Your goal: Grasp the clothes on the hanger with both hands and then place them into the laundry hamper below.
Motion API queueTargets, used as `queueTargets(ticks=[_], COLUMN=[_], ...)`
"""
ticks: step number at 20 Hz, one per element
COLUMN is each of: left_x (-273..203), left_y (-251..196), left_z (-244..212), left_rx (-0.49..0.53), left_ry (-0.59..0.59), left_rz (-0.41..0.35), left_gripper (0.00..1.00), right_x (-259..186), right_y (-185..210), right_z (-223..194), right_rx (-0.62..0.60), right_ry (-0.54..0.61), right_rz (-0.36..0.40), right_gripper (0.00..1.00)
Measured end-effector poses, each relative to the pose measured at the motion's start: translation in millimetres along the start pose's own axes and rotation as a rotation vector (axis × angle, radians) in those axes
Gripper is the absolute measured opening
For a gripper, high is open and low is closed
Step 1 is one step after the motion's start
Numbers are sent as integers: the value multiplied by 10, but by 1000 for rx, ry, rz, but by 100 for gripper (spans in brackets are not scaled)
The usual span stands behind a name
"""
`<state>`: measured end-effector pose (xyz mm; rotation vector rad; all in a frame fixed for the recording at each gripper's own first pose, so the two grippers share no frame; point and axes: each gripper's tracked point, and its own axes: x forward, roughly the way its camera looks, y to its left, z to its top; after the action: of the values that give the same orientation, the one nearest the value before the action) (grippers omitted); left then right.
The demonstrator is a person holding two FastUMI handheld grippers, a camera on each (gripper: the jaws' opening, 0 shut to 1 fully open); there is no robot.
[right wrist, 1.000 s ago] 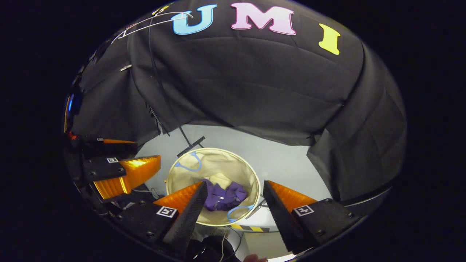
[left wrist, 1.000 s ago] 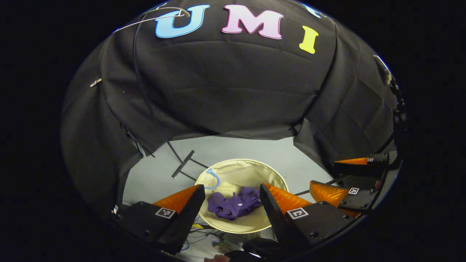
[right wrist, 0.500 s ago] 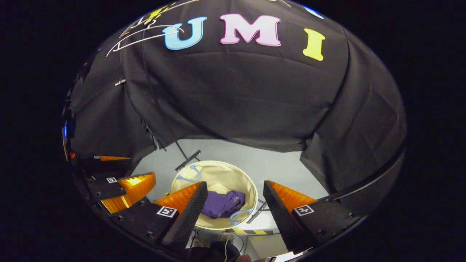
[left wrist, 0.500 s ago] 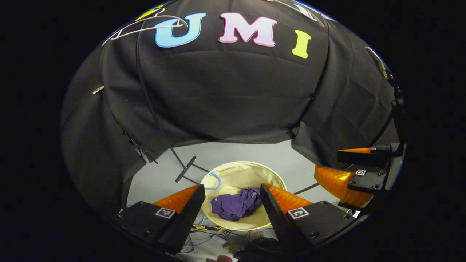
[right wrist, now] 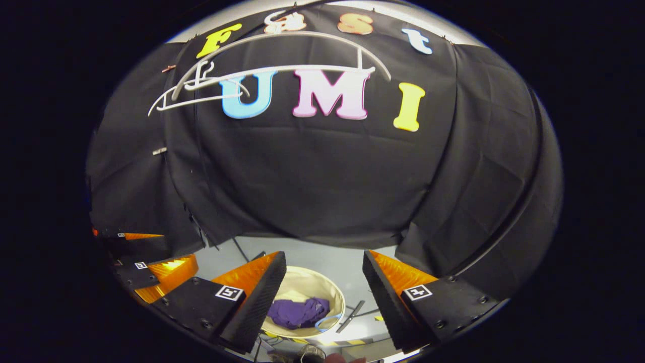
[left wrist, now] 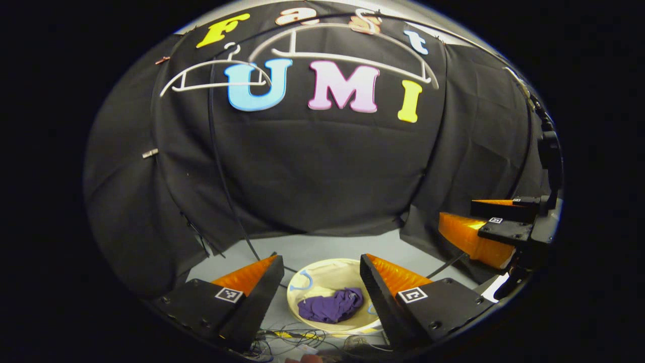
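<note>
Your left gripper and right gripper hung wide open and empty, crumpled purple garment lay inside the round cream fabric hamper below, bare white plastic hangers overhead.

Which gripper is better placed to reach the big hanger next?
Left, slightly: the big hanger sits centred above the left gripper; from the right gripper it hangs leftward. Both open, empty.
</note>
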<state>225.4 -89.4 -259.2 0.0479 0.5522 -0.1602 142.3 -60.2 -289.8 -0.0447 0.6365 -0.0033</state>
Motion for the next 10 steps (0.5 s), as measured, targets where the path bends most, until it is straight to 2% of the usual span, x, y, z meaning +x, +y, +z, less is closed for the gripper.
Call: queueTargets(ticks=[5, 10], left_x=[-625, -1248], left_y=[217, 367], left_z=[586, 984], left_rx=[-62, -42], left_ry=[-158, -301], left_rz=[6, 34], left_gripper=[96, 95], right_x=[-419, -938], right_y=[37, 122], right_z=[649, 1106], right_rx=[-4, 21], right_ry=[-147, -277], right_rz=[-32, -40], right_gripper=[99, 99])
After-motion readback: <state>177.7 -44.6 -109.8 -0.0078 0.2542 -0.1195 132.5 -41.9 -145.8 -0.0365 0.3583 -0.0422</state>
